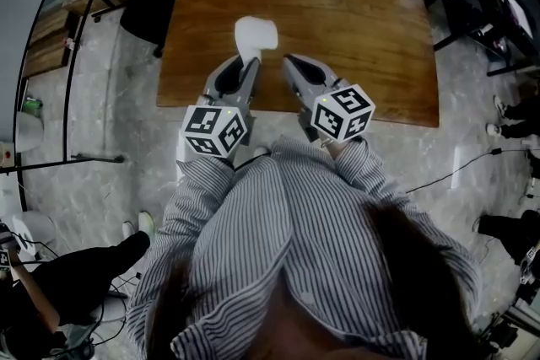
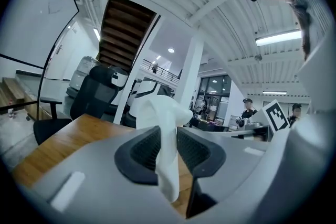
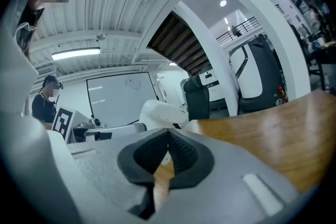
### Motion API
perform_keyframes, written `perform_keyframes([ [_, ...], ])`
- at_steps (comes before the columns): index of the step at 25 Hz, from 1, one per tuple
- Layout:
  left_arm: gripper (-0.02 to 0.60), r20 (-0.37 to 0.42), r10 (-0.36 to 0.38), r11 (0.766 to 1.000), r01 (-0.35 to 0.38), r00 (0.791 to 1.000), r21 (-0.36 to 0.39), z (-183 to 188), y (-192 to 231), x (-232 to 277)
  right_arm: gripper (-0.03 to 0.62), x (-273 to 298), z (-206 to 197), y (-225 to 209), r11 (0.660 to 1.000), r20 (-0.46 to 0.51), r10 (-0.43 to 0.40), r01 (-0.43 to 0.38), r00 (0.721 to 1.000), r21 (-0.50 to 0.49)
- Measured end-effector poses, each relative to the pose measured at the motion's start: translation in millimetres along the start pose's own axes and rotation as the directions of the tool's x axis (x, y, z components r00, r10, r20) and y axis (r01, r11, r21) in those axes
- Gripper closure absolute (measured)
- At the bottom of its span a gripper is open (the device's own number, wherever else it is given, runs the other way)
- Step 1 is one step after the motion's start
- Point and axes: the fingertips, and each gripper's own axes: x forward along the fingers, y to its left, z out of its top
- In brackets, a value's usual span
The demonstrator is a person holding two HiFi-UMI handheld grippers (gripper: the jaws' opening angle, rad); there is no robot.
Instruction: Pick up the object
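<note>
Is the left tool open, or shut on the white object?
Shut on it: in the left gripper view, the left tool presses the white object from both sides.

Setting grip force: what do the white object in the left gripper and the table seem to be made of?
White object: thin, limp, matte, probably cloth or soft paper; it creases and droops between the left gripper's pads. Table: wood or wood veneer, semi-gloss; brown grain streaks and soft light reflections show.
</note>
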Motion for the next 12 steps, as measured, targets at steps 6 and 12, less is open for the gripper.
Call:
perform_keyframes([
  [6,0.476,-0.015,-0.002,1.000,0.002,1.000,0.004,-4.6,-2.5,1.1,0.592,-1.9,-5.3,0.8,1.000,-0.025,0.004,-0.004,1.000,-0.004],
  [12,0.476,-0.020,-0.008,1.000,0.008,1.000,-0.002,-7.1,-3.2,0.3,0.592,-3.0,-10.1,-1.7,1.000,-0.038,-0.015,0.015,0.999,-0.005],
])
